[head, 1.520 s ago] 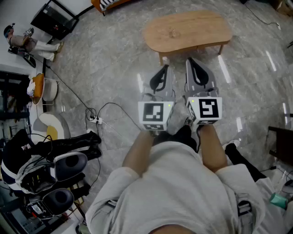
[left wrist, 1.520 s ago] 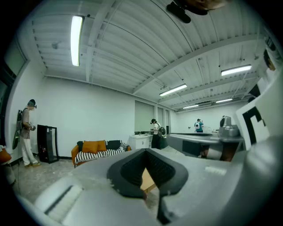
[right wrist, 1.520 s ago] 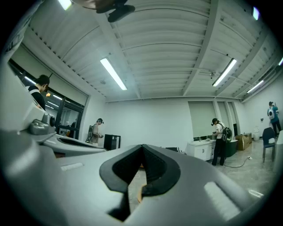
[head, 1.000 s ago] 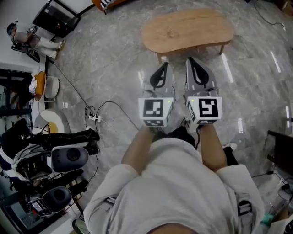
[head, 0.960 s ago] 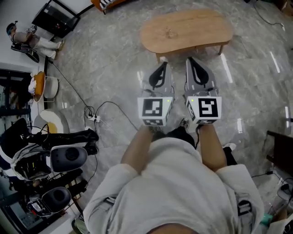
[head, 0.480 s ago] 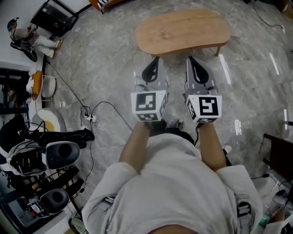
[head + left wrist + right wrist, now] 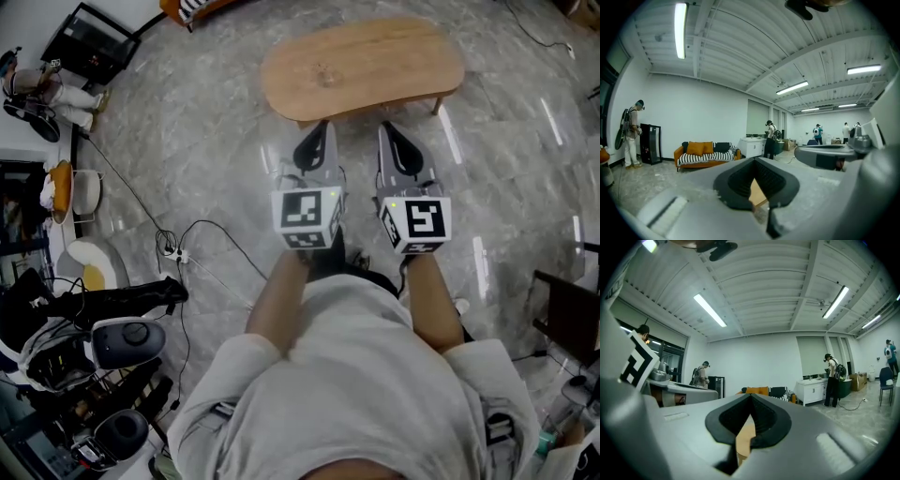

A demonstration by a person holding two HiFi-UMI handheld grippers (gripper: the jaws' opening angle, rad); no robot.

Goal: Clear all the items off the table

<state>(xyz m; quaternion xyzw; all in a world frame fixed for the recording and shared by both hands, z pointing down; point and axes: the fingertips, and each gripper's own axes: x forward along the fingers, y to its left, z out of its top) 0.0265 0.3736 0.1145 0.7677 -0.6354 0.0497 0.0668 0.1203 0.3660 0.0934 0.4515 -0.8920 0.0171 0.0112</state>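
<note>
With the wooden surface (image 7: 375, 52) showing no items, the left claw (image 7: 319, 133) and right claw (image 7: 392, 133) hang just short of its near edge, both closed on nothing, probably idle.

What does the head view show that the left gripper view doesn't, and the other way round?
Only the head view: the whole top of the wooden table, which is bare, the cables on the floor, and the person's torso. Only the left gripper view: the ceiling strip lights, a white cabinet and people standing deep in the room. Both: the left gripper and right gripper, the orange sofa, and the table, which is only a sliver through the left gripper's shut jaws.
</note>
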